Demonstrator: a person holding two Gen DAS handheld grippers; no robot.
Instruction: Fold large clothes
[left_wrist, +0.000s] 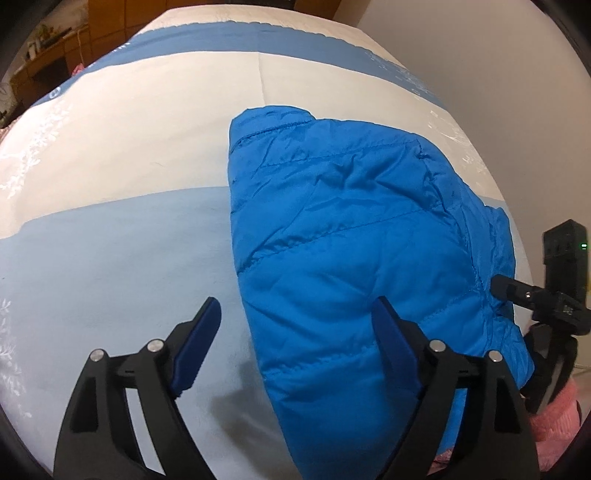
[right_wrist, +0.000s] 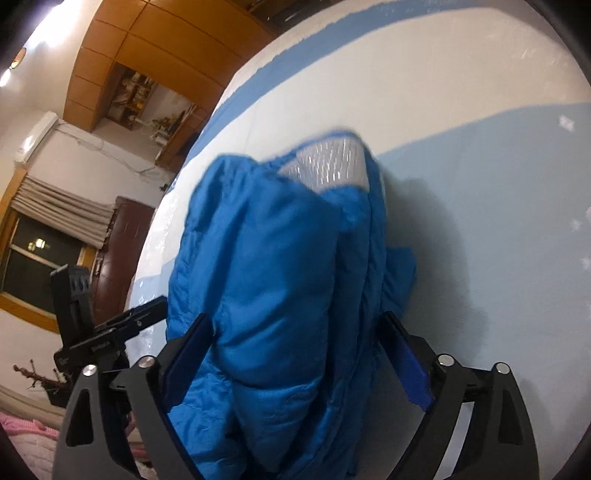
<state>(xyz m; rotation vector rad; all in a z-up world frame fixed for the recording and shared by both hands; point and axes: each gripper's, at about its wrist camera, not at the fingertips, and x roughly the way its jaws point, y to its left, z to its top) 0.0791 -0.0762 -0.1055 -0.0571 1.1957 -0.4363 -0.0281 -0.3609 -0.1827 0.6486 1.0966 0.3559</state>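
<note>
Jacket on bed: long axis runs top–bottom, right of frame centre.
Left gripper wide, straddling its left edge; right gripper wide around the bundle, nearer.

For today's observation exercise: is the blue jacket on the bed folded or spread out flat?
Folded. The blue jacket lies as a compact bundle on the bed, no sleeves spread out; the right wrist view shows stacked layers.

Both grippers' fingers spread wide.

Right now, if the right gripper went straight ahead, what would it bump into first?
The blue jacket. It already bulges between the open fingers of the right gripper, so almost any forward push meets it, with the bed beyond.
</note>
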